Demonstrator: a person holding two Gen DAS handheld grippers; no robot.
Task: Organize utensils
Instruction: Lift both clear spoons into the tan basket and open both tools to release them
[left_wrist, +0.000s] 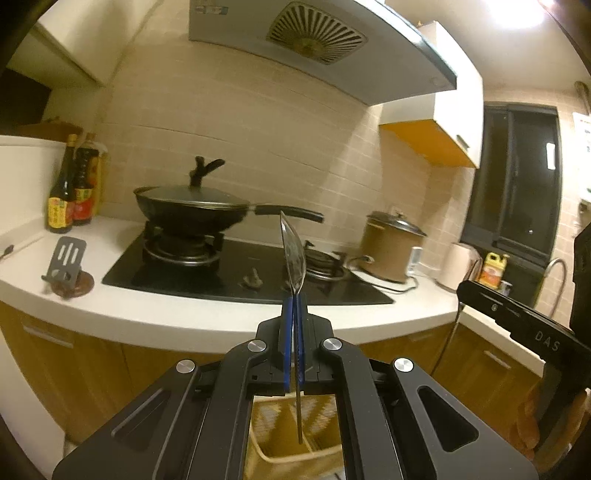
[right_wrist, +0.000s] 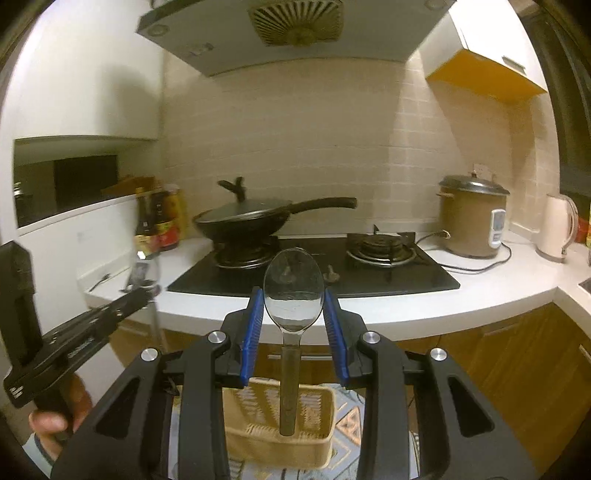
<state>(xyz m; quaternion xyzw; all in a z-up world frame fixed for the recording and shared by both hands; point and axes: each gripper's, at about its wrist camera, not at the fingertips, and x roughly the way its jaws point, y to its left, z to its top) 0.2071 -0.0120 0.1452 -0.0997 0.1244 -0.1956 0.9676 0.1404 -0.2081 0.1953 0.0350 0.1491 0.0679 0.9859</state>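
Pinching clear, seemingly plastic spoons: left hand-held gripper edge-on spoon, right hand-held gripper round bowl.

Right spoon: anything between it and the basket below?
Nothing visible. The right gripper holds the clear spoon bowl-up, its handle hanging over the beige utensil basket, with only open air between them.

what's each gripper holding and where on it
Each holds a clear spoon. The left gripper pinches its spoon at the neck below the bowl. The right gripper clamps its spoon across the bowl's sides.
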